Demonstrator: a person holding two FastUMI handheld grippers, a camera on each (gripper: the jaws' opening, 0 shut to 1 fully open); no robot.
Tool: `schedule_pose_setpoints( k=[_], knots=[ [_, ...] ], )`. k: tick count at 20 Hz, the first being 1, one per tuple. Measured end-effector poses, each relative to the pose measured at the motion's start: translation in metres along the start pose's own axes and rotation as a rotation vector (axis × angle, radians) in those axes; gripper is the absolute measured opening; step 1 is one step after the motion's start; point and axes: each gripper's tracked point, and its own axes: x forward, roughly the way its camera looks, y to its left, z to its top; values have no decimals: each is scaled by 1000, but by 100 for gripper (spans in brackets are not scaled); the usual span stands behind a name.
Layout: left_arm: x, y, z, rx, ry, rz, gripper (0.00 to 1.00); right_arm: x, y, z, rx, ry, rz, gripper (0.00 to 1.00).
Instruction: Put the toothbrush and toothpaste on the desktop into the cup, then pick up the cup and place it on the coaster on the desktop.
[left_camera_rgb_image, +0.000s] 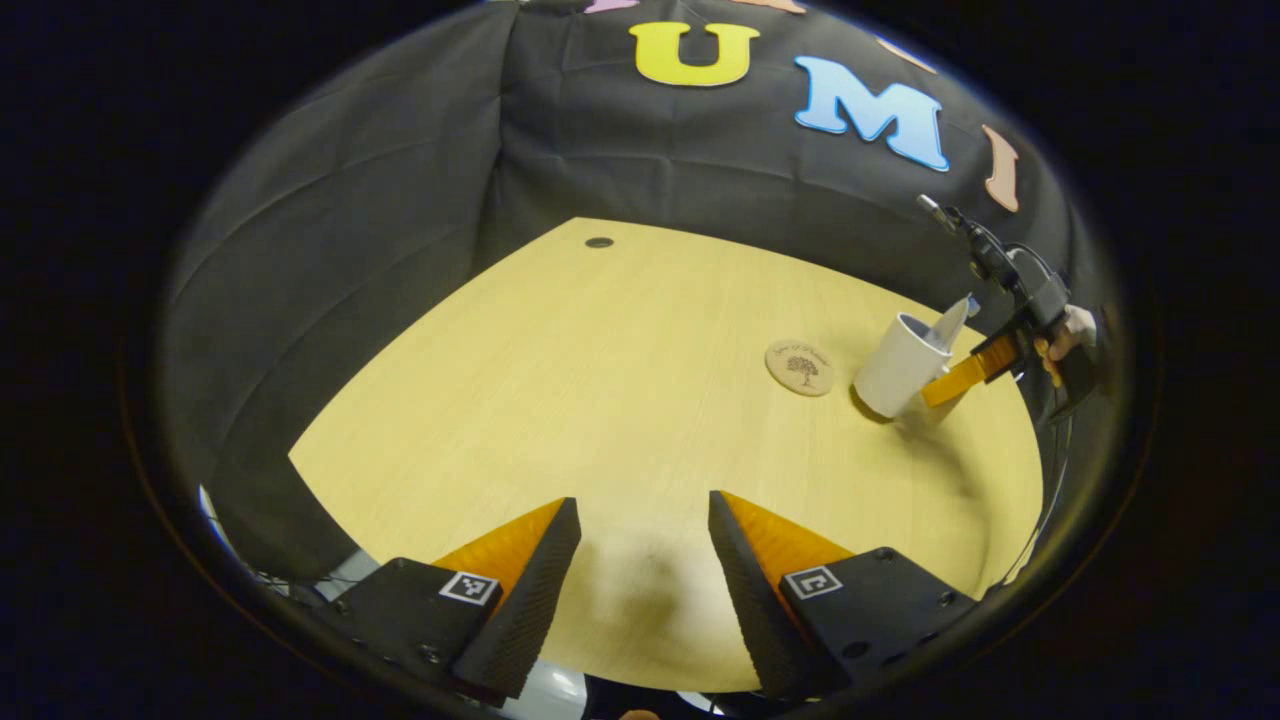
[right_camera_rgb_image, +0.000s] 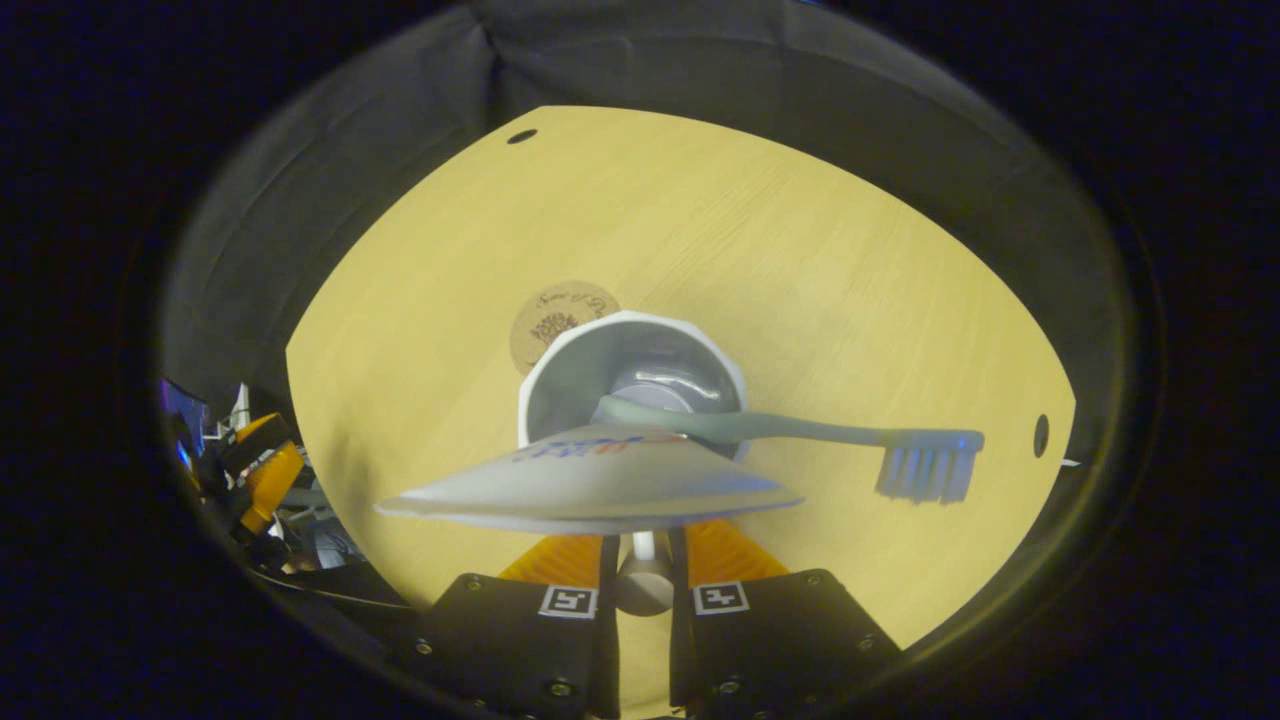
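Near the front edge of the desktop (left_camera_rgb_image: 600, 400), the left gripper (left_camera_rgb_image: 645, 560) hangs with its two fingers spread wide apart and nothing between them, a soft shadow lying on the wood below. Farther right in the left gripper view, the round coaster (left_camera_rgb_image: 800, 367) lies bare on the wood toward the right edge, and just beside it, to its right, stands the white cup (left_camera_rgb_image: 900, 363), tilted, with its base at or just above the surface. The right gripper (left_camera_rgb_image: 985, 365), held by a hand (left_camera_rgb_image: 1070, 335), clasps the cup's handle side from the right. The right gripper view looks straight down into that cup (right_camera_rgb_image: 560, 385): its fingers are closed to a narrow gap on the cup's handle (right_camera_rgb_image: 645, 580) at the bottom. The toothpaste (right_camera_rgb_image: 590, 480) leans out over the near rim, its flat crimped end fanned wide, and the toothbrush (right_camera_rgb_image: 800, 432) rests across the rim, its bristled head out to the right above the wood. Beyond the cup's far rim the coaster (right_camera_rgb_image: 545, 315) peeks out, partly hidden, so the cup is beside it, not on it.
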Motion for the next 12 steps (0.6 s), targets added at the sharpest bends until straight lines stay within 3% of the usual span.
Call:
schedule_pose_setpoints(
  k=[12],
  knots=[
    [1,52,-1,-41,10,40,88,22,49,77,-51,-32,11,20]
  ],
)
